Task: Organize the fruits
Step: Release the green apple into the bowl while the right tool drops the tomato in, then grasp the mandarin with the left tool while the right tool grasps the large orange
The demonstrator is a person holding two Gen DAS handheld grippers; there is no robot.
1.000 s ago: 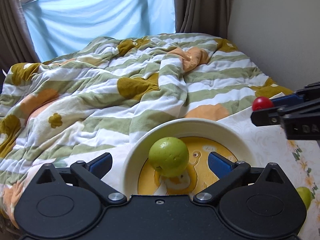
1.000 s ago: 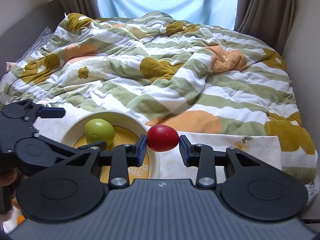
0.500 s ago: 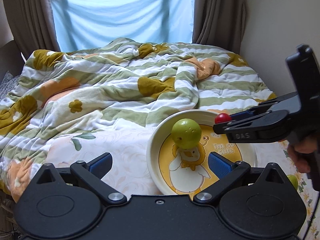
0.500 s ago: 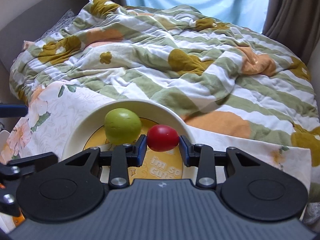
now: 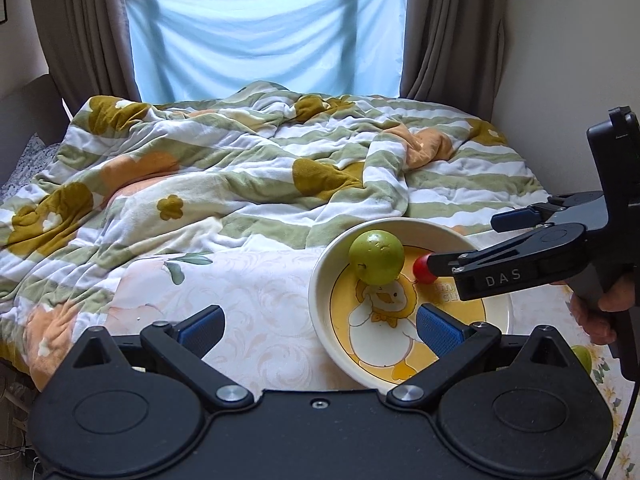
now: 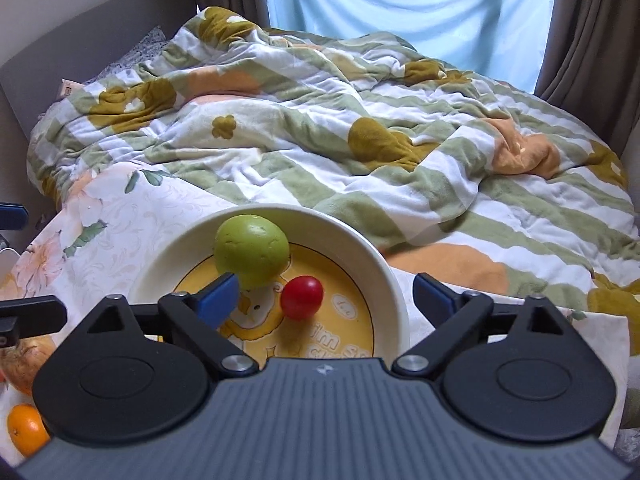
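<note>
- Left wrist view: the left gripper point(image 5: 318, 326) is seen with its blue-padded jaws spread wide and nothing held between them, above a floral white cloth point(image 5: 256, 292).
- A round cream bowl with a yellow duck print point(image 5: 320, 292) is set on that cloth; a round green fruit point(image 5: 376, 257) lies inside it.
- A small red round fruit point(image 5: 422, 270) is partly hidden behind the black finger of the right gripper point(image 5: 466, 242), held by a hand point(image 5: 600, 312).
- Right wrist view: the jaws of the right gripper point(image 6: 326, 298) have just been opened wide; the red fruit point(image 6: 301, 297) is seen between them, untouched, in the bowl point(image 6: 394, 292), just beside the green fruit point(image 6: 251, 251).
- A striped green-and-white blanket point(image 6: 320, 136) is spread behind.
</note>
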